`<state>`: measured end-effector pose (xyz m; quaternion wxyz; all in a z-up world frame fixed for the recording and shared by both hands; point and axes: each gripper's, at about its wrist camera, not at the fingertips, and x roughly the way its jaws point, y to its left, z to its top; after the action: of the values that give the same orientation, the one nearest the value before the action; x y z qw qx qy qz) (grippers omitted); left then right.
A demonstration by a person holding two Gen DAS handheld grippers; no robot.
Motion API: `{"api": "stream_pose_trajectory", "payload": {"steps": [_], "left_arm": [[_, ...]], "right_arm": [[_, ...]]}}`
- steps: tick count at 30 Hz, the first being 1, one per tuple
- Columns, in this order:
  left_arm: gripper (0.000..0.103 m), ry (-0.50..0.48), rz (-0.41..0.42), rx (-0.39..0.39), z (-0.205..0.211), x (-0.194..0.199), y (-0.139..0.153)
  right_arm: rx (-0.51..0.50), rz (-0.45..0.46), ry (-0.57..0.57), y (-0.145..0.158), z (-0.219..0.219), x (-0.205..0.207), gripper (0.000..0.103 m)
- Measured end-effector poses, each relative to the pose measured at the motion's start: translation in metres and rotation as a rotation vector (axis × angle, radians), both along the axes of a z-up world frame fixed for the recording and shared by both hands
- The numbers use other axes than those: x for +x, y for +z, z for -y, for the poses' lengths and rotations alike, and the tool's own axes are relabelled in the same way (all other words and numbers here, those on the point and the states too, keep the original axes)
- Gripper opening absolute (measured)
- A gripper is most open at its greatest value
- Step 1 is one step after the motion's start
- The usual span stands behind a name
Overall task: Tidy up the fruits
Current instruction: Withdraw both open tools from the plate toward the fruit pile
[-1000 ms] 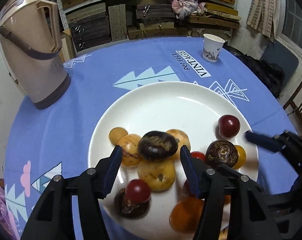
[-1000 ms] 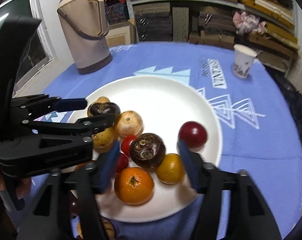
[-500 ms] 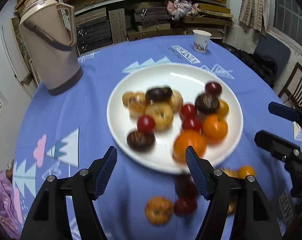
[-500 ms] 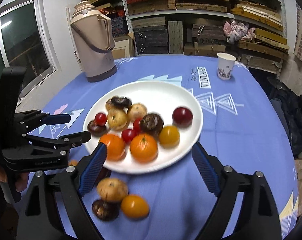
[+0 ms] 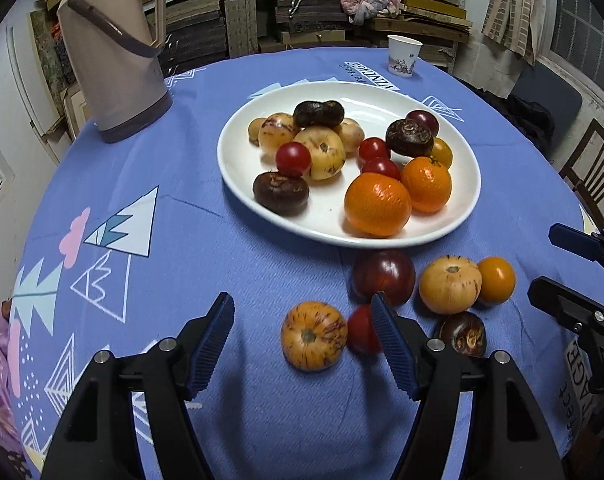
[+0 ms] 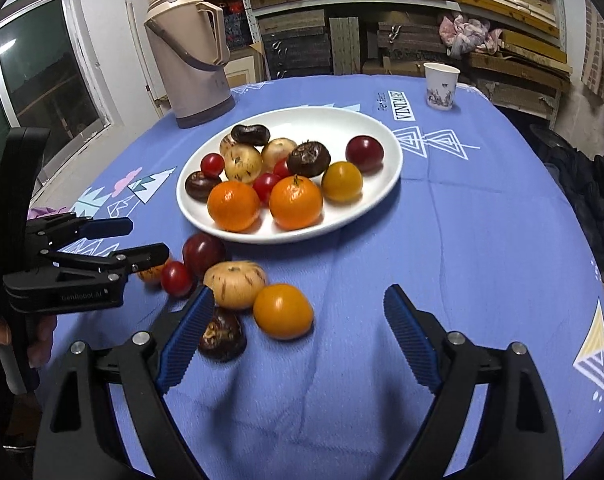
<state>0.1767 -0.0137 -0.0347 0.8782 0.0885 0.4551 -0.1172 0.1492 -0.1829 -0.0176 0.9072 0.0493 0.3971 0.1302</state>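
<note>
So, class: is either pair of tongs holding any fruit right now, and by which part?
Nothing is held: left tongs and right tongs are both open and empty above the blue tablecloth.

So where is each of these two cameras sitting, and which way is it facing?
Left wrist: on the left gripper, looking down along its open fingers at loose fruit on the blue tablecloth; the right gripper's tips show at right.
Right wrist: on the right gripper, open, facing the same fruit; the left gripper and a hand show at left.
Both share the white plate, thermos and paper cup.
</note>
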Motion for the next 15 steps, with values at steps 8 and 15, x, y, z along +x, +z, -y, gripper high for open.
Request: {"api": "stream_pose_trajectory", "payload": {"steps": [8, 15], "left_arm": [[0.071, 0.016, -0.013, -0.004, -0.007, -0.001, -0.005], [0.072, 0.024, -0.032, -0.021, -0.014, -0.002, -0.01]], "right_arm": [[-0.04, -0.007, 0.014, -0.007, -0.003, 0.001, 0.085], [-0.056, -0.025, 0.038, -0.016, -0.008, 0.005, 0.085]]}}
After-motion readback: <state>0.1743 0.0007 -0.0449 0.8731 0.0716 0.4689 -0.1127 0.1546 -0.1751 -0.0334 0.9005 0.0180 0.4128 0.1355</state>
